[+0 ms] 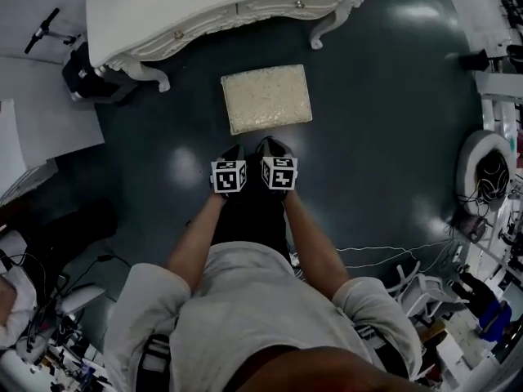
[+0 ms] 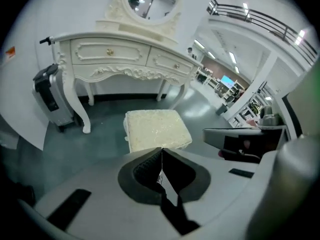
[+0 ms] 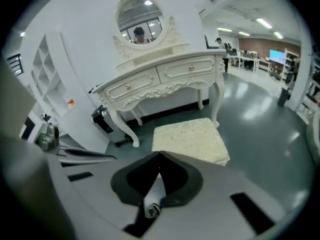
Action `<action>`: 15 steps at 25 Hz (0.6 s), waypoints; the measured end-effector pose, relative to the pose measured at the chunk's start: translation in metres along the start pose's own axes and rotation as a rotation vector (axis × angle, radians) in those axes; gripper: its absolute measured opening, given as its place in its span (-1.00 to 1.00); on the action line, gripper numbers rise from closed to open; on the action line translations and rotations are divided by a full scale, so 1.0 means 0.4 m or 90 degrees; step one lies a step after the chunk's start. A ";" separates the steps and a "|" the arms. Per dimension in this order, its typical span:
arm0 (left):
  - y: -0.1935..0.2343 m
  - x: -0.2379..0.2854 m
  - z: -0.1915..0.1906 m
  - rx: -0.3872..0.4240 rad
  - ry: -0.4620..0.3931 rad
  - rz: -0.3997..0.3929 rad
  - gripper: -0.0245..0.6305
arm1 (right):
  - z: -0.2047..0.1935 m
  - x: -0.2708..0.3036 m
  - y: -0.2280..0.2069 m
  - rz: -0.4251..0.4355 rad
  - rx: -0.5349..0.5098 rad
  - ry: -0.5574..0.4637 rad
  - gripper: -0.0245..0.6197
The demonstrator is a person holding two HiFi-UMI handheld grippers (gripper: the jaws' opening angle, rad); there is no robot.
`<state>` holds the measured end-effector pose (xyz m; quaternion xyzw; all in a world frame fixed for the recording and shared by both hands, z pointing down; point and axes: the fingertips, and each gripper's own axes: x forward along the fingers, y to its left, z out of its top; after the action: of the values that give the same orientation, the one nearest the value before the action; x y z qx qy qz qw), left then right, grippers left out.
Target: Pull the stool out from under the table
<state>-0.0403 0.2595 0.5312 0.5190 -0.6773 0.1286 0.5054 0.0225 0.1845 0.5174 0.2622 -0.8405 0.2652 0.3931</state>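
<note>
Two grippers sit side by side at the centre of your head view: your left gripper point(image 1: 234, 150) and your right gripper point(image 1: 271, 145). Each has its jaws pressed together with nothing between them. The cream-topped stool point(image 1: 266, 98) stands on the dark floor point(image 1: 368, 137) just above the grippers in the frame, apart from them. It is out from under the white table point(image 1: 221, 6) along the top edge. In both gripper views you see the stool mid-frame, before the table's curved legs.
</note>
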 end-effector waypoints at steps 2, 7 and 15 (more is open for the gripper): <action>-0.008 -0.060 0.025 -0.010 -0.021 -0.006 -0.90 | 0.030 -0.060 0.037 -0.005 -0.014 -0.018 -0.88; -0.089 -0.200 0.067 -0.006 -0.074 -0.028 -0.90 | 0.104 -0.250 0.096 -0.018 -0.078 -0.084 -0.88; -0.244 -0.384 0.166 0.044 -0.188 -0.034 -0.89 | 0.175 -0.450 0.149 -0.005 -0.167 -0.149 -0.88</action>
<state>-0.0032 0.2593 0.3410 0.5671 -0.7253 0.0603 0.3856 0.0469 0.2236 0.3208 0.2406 -0.9069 0.1193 0.3248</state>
